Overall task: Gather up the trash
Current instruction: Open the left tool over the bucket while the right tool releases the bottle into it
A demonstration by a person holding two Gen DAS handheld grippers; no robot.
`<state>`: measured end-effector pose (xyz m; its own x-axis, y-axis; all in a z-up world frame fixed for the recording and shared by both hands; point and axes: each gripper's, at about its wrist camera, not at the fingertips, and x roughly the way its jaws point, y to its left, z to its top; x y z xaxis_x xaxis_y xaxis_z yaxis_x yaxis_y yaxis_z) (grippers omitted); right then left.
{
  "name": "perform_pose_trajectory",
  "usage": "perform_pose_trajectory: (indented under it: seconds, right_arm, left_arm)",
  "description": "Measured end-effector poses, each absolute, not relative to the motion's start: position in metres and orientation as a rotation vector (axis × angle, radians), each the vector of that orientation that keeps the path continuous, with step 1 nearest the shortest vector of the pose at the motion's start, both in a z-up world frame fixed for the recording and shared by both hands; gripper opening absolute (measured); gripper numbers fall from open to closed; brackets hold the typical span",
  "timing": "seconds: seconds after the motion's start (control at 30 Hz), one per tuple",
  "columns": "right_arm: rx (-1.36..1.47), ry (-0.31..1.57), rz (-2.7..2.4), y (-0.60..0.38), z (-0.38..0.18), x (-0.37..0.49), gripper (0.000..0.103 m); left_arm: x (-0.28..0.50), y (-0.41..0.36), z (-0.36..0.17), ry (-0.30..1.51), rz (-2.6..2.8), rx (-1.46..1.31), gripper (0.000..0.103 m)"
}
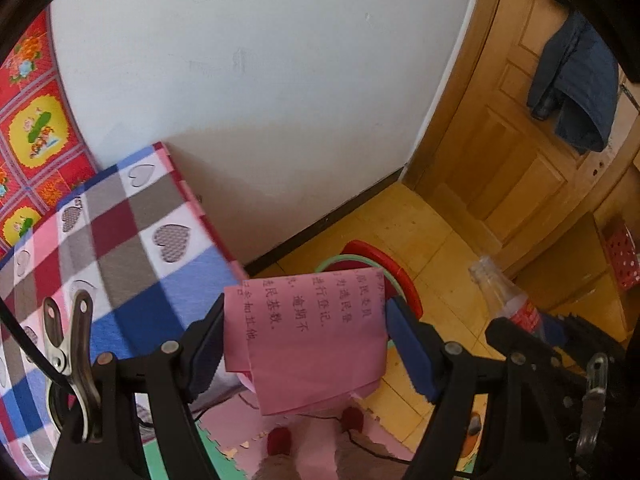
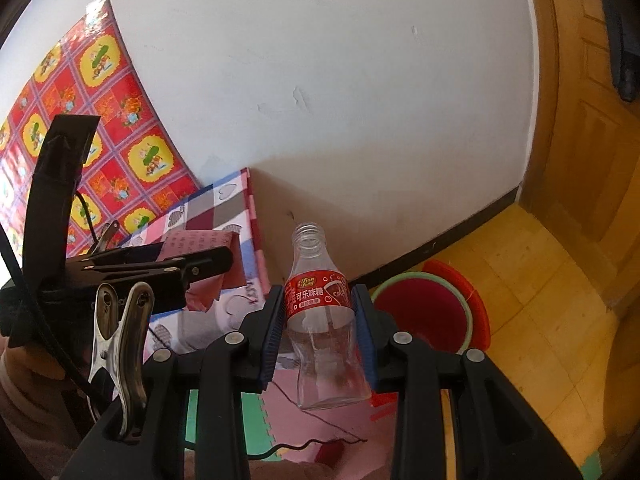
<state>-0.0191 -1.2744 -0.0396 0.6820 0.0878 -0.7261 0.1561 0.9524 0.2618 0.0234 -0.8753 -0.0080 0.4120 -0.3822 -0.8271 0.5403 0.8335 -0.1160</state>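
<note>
My left gripper [image 1: 306,344] is shut on a folded pink paper [image 1: 308,332] printed with dark characters, held in the air off the corner of the bed. My right gripper [image 2: 320,324] is shut on a clear plastic bottle [image 2: 322,320] with a red label and no cap, mouth pointing up. That bottle [image 1: 506,298] and the right gripper [image 1: 528,332] also show at the right of the left wrist view. A red bin with a green rim [image 2: 424,312] stands on the floor by the wall, just beyond both grippers; in the left wrist view the bin [image 1: 384,266] is partly hidden behind the paper.
A bed with a checked heart-print cover [image 1: 120,248] lies to the left. A white wall [image 1: 260,80] is ahead, a wooden door [image 1: 520,152] with a dark jacket [image 1: 576,80] at right. Foam mats [image 2: 312,420] and yellow tiles [image 2: 540,300] cover the floor.
</note>
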Motion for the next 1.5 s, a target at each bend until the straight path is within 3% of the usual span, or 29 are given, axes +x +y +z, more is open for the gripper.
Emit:
perform_pose_trajectory:
  seconds: [0.67,1.5]
  right_arm:
    - [0.247,0.951,0.053,-1.401,-0.102,0.006,0.034]
    - [0.36,1.134,-0.036,-1.447,-0.295,0.072,0.034]
  left_arm:
    - [0.006,-0.994,-0.088,1.082,-0.505,0.128,0.08]
    - [0.078,-1.039,-0.308,1.244,-0.521,0.138,0.08]
